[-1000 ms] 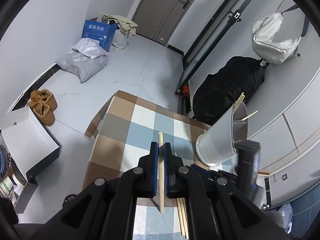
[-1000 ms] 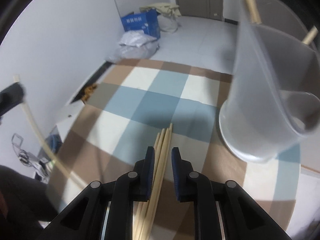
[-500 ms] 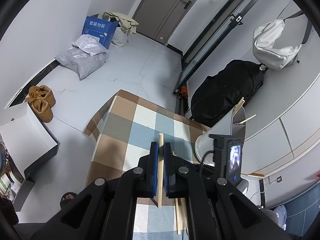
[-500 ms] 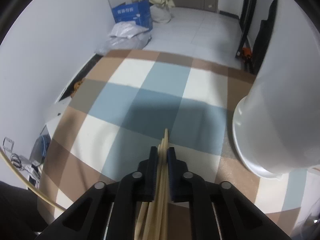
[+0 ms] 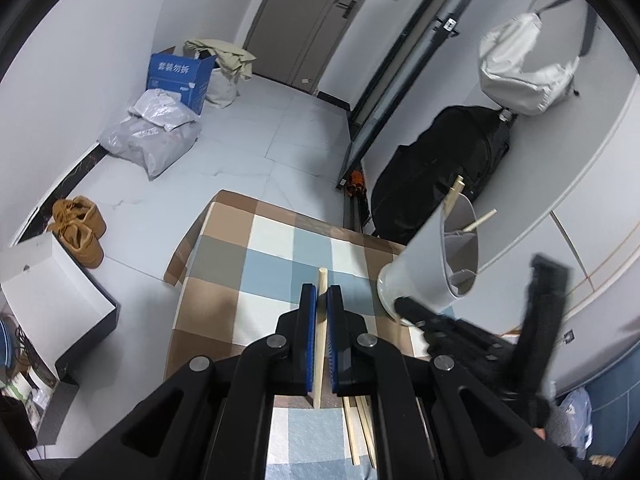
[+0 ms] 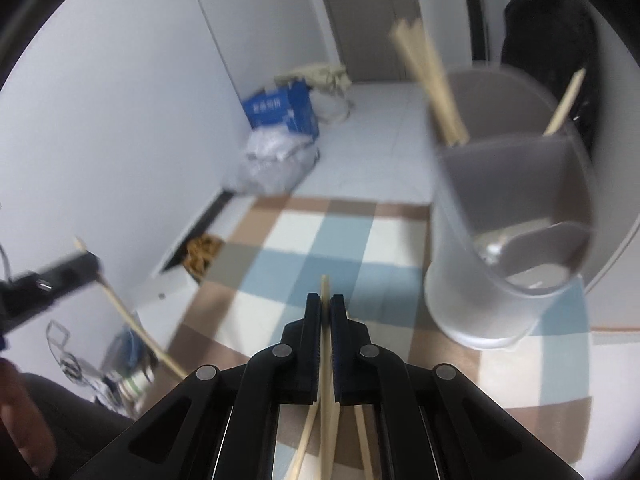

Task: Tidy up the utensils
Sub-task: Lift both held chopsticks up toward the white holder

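My left gripper [image 5: 322, 296] is shut on one wooden chopstick [image 5: 320, 332], held above the checked tablecloth [image 5: 272, 276]. In the right wrist view my right gripper [image 6: 325, 304] is shut on another chopstick [image 6: 324, 286], lifted off the cloth. The grey divided holder [image 6: 480, 280] stands just right of it, with several chopsticks [image 6: 432, 80] leaning in its back compartment. Loose chopsticks [image 5: 360, 420] lie on the cloth under both grippers. The left gripper [image 6: 80, 268] and its chopstick [image 6: 132, 328] show blurred at that view's left. The holder [image 5: 428, 280] is right of my left gripper.
The table's far and left edges drop to a tiled floor with a blue box [image 5: 178, 76], plastic bags [image 5: 156, 136], brown shoes [image 5: 80, 232] and an open white box [image 5: 52, 300]. A black bag [image 5: 440, 176] leans behind the holder.
The right gripper closed on a chopstick from the loose pile and rose with it toward the holder. The left gripper kept still with its chopstick.
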Demonstrator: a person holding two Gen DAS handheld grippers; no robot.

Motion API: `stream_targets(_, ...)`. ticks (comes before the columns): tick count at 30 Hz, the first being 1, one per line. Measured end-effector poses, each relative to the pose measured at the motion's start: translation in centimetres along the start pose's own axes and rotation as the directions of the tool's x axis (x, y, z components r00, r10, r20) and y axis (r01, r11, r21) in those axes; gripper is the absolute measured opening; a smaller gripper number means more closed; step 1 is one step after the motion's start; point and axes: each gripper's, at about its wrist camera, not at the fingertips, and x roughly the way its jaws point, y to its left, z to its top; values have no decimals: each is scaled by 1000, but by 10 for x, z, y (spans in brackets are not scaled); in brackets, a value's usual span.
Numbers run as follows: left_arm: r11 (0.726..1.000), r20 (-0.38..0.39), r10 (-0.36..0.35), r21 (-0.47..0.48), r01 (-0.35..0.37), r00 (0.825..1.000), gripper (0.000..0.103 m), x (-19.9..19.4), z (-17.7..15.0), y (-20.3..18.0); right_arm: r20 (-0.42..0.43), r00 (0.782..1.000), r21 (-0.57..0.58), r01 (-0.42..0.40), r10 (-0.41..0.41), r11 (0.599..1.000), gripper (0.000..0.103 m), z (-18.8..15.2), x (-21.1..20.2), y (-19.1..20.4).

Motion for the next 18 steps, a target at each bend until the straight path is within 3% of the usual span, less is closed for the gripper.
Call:
stream_targets(6, 995, 18, -22, 95, 21, 1000, 1, -9, -3, -26, 136, 990, -5, -22, 22, 1000, 4, -6, -47, -5)
stream_targets(11, 989, 29, -40, 147, 35, 999, 1, -16, -4, -50, 253, 967, -45, -16, 27, 999, 3, -13, -87, -9)
stream_targets(18, 980, 25, -52, 193, 47, 998, 1, -24, 6, -86, 341, 940, -37, -18, 29, 999, 3, -7, -119, -20)
